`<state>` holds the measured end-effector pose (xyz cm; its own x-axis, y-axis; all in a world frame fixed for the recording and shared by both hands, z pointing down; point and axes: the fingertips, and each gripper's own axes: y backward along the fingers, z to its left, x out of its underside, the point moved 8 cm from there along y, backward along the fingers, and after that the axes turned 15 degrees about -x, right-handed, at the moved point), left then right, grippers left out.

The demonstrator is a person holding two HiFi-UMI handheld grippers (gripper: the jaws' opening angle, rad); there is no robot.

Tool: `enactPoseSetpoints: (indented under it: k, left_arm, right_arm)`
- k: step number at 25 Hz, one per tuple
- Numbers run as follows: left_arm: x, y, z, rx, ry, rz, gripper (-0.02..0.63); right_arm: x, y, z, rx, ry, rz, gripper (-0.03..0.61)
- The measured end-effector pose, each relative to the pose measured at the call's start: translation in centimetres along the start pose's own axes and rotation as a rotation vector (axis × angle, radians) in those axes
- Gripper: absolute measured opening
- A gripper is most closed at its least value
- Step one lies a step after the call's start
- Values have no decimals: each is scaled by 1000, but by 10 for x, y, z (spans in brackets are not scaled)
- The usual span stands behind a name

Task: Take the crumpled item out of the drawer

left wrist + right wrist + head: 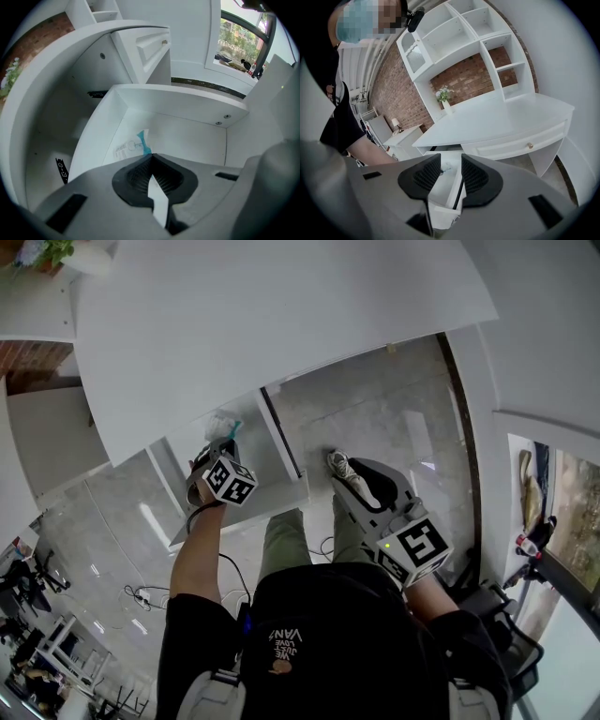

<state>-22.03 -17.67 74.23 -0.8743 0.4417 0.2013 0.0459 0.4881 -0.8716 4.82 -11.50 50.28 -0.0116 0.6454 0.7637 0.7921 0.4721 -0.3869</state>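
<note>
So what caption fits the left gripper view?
Left tool pinching a crumpled clear-and-blue plastic wrapper inside the open white drawer.

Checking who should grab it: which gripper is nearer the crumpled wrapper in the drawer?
Left. The left gripper is inside the drawer, jaws shut at the wrapper edge; the right gripper hangs open outside it.

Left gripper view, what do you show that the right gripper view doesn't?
Only the left gripper view: the inside of the drawer up close, the crumpled wrapper caught in the shut left tongs, and a window. Only the right gripper view: a brick wall, shelves, a flower vase, the person's arm and the open right tongs. Both: the white desk and its pulled-out drawer.
</note>
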Motion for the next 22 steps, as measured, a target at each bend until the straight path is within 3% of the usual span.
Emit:
enactPoseSetpoints:
  k: [10, 22]
  left_arm:
    - [-5, 55, 19, -54, 103, -71, 6]
    - [8, 132, 44, -173, 297, -137, 5]
  right_arm:
    - [-17, 2, 16, -78, 54, 13, 127]
    - [-41, 3, 44, -176, 159, 54, 126]
